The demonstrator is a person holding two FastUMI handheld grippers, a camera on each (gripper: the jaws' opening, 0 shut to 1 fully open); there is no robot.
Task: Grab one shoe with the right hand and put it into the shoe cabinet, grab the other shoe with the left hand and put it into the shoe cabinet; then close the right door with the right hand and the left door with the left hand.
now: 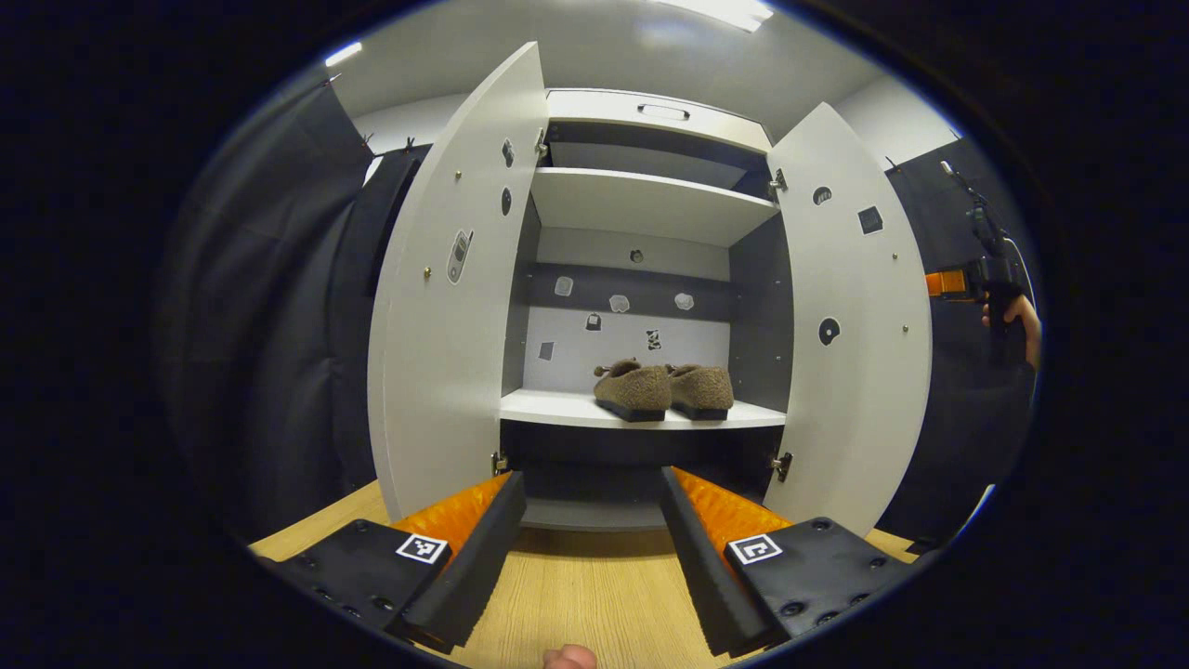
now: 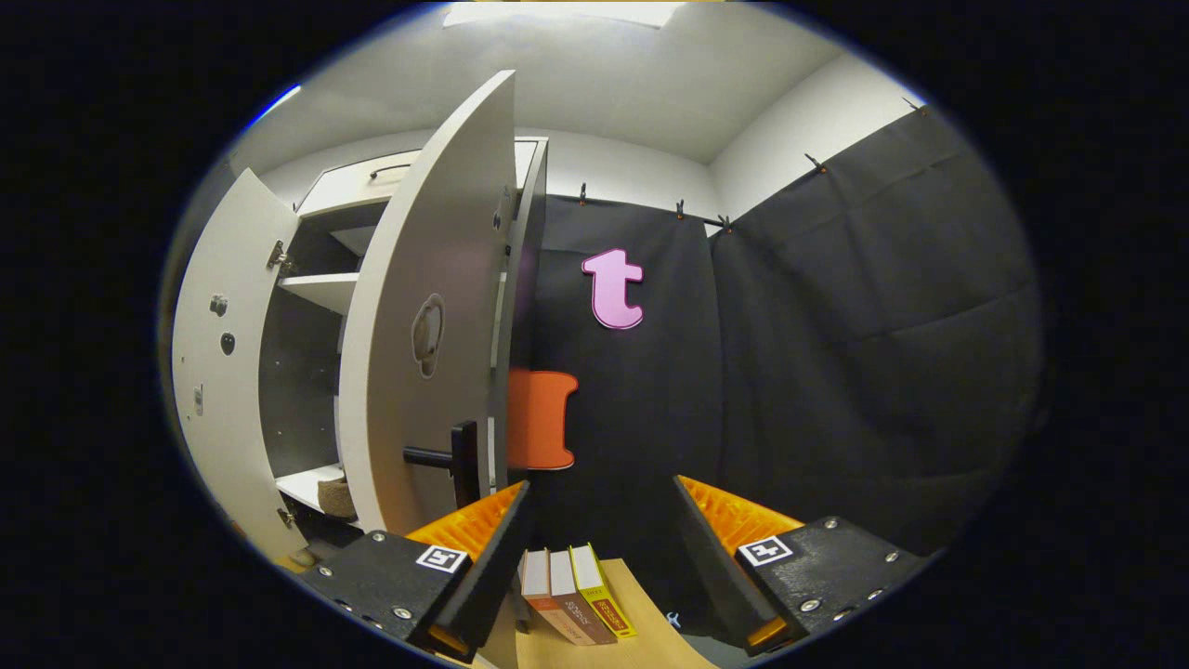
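Wooden table top (image 1: pixel 576 595) shows between the two fingers of the left gripper (image 1: pixel 593 548), which stand wide apart and hold nothing. Beyond them, at 12 o'clock in the left gripper view, the shoe cabinet (image 1: pixel 641 214) stands with both doors open. On its lower shelf (image 1: pixel 557 407) the two brown fuzzy shoes sit side by side, touching: the left shoe (image 1: pixel 633 390) and the right shoe (image 1: pixel 703 390), both a little to the 1 o'clock side of the shelf's middle. The left door (image 1: pixel 455 307) swings out at 10 o'clock and the right door (image 1: pixel 859 344) at 2 o'clock. At 3 o'clock, near the edge, a hand (image 1: pixel 1022 321) holds the other tool.

In the right gripper view, the right gripper (image 2: pixel 599 548) is also wide open and empty. Between its fingers, at 6 o'clock, three books (image 2: pixel 576 595) stand on the table. At 10 o'clock the right door shows nearly edge-on, its dark handle (image 2: pixel 450 455) just above the gripper's left finger and not touching it. Black cloth (image 2: pixel 836 353) hangs from 12 to 3 o'clock.
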